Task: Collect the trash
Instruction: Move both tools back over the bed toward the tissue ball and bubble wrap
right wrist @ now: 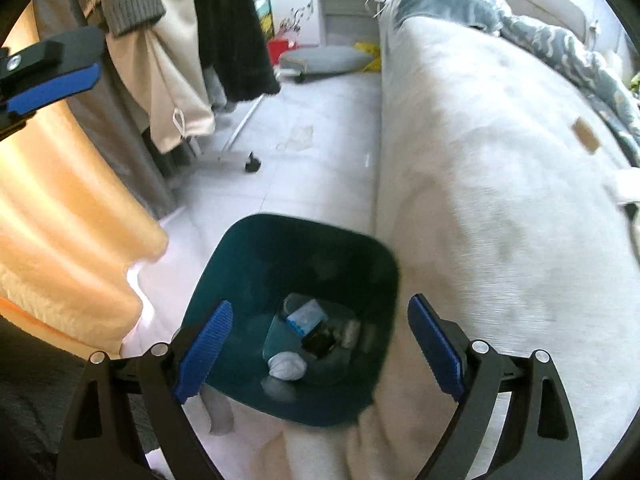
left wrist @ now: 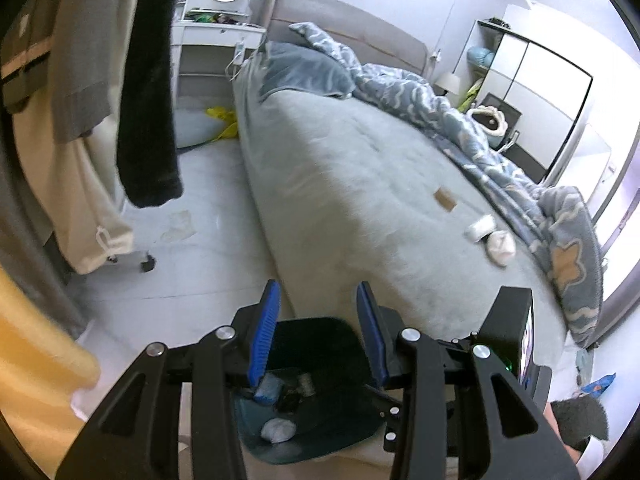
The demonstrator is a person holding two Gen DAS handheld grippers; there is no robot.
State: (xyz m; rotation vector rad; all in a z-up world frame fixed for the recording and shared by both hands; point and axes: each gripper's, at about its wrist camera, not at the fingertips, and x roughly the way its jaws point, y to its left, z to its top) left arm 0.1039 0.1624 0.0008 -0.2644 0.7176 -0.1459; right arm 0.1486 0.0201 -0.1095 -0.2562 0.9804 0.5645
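Both grippers over the bin (right wrist: 288, 320), beside the bed (right wrist: 480, 200). Bin sits on the floor against the bed's near side and already holds a white wad (right wrist: 286, 365), a blue packet (right wrist: 306, 316) and a dark item.

Right gripper (right wrist: 320, 348): jaws wide apart, nothing between them, pointing down into the bin mouth.
Left gripper (left wrist: 316, 332): jaws part-way apart, nothing between the pads; aimed over the bin's far rim toward the bed.

Remaining trash, by my reading: 2 white wads (left wrist: 490, 238) on the bed, near the bunched quilt (left wrist: 520, 184), touching or nearly so. A tan tag (left wrist: 444, 199) lies just beyond them.

Key relation: wads lie ahead and to the right of the left gripper, up on the mattress, well apart from the bin. In the right view only a white shape shows at the right edge. Right hand looks nearer that side, but I cannot tell for sure.
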